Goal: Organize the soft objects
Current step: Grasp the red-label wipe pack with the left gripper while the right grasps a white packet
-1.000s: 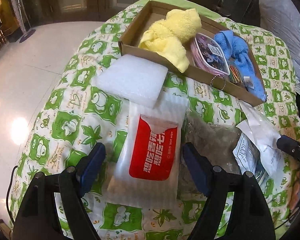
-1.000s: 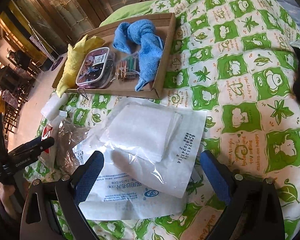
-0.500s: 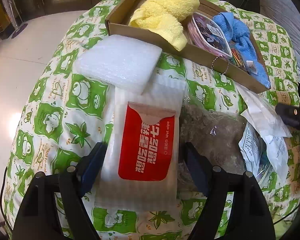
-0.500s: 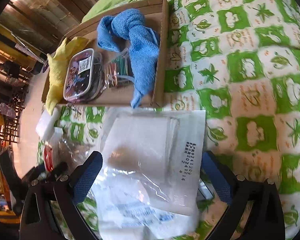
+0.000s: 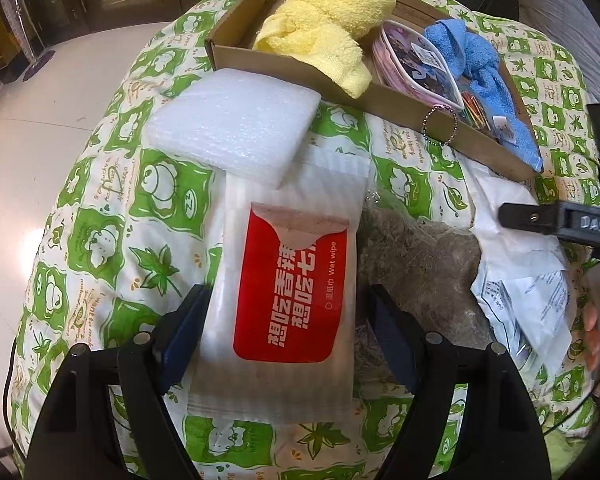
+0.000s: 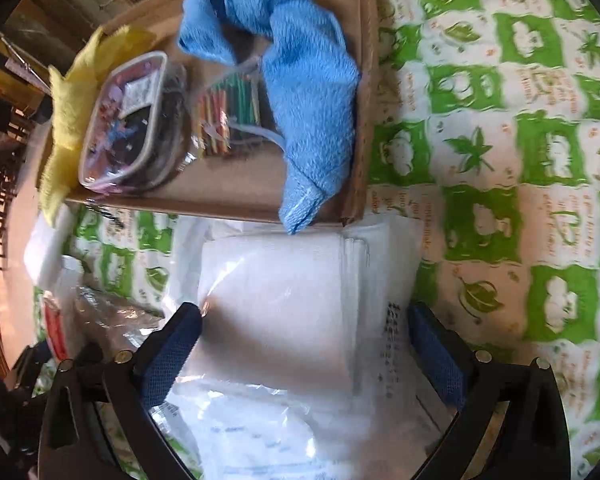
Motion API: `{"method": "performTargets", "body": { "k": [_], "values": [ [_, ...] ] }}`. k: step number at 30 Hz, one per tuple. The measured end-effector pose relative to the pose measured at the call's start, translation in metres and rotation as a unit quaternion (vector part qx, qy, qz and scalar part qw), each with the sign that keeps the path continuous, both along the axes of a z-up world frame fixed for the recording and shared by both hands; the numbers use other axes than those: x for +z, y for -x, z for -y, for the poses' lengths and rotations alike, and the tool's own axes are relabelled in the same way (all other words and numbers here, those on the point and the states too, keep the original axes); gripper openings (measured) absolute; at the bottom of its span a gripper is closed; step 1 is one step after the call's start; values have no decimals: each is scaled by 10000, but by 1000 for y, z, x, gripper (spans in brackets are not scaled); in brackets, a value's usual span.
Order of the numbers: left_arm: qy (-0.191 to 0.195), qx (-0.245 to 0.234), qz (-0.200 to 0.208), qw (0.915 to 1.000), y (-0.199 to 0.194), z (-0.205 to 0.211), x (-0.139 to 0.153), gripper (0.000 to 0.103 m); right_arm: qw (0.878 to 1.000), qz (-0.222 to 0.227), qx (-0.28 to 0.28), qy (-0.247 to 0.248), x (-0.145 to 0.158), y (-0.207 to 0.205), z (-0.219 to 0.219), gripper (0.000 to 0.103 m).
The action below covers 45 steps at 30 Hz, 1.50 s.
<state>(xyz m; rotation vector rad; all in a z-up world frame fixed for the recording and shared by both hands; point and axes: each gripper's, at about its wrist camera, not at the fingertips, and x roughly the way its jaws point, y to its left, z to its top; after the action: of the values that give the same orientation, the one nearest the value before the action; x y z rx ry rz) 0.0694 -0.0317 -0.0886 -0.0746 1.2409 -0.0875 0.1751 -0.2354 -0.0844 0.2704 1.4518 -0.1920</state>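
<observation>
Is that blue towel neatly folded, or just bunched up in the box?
Bunched up. The blue towel lies twisted in the box, one corner hanging over its front edge.

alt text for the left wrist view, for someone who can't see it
The open left hand-held gripper straddles a red wet wipe pack lying on a green-and-white frog-print quilt. Beyond it lie a white foam pad and a cardboard tray holding a yellow towel, a clear pouch and a blue towel.
</observation>
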Motion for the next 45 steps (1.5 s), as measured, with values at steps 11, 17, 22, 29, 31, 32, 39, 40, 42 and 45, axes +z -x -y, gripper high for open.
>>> {"method": "performTargets", "body": {
  "k": [11, 17, 22, 29, 31, 32, 39, 40, 42, 45],
  "values": [
    [154, 6, 226, 9996, 7, 4, 10, 69, 9984, 473, -64, -318, 21, 19, 12, 58],
    [285, -60, 478, 9984, 16, 9, 20, 58, 9941, 625, -425, -783, 34, 43, 38, 52],
    [349, -343, 555, 9973, 22, 19, 22, 58, 9914, 624, -616, -974, 35, 51, 53, 62],
    [304, -518, 681, 9959, 31, 27, 26, 53, 9891, 949, -603, -949, 69, 60, 56, 37],
    [324, -490, 703, 9958, 30, 24, 27, 46, 9876, 1032, -617, -1010, 75, 65, 58, 31],
    [357, -457, 737, 9956, 30, 22, 28, 32, 9867, 1065, -625, -1057, 78, 69, 60, 29],
    [461, -462, 851, 9942, 36, 17, 37, 28, 9781, 1159, -585, -1628, 82, 83, 64, 21],
    [471, -470, 853, 9941, 37, 19, 37, 27, 9760, 1165, -568, -1748, 83, 85, 63, 20],
    [547, -471, 861, 9937, 40, 18, 40, 26, 9749, 1181, -512, -1819, 84, 85, 60, 20],
    [657, -444, 900, 9928, 44, 18, 44, 23, 9735, 1235, -424, -1879, 89, 84, 56, 20]
  ]
}}
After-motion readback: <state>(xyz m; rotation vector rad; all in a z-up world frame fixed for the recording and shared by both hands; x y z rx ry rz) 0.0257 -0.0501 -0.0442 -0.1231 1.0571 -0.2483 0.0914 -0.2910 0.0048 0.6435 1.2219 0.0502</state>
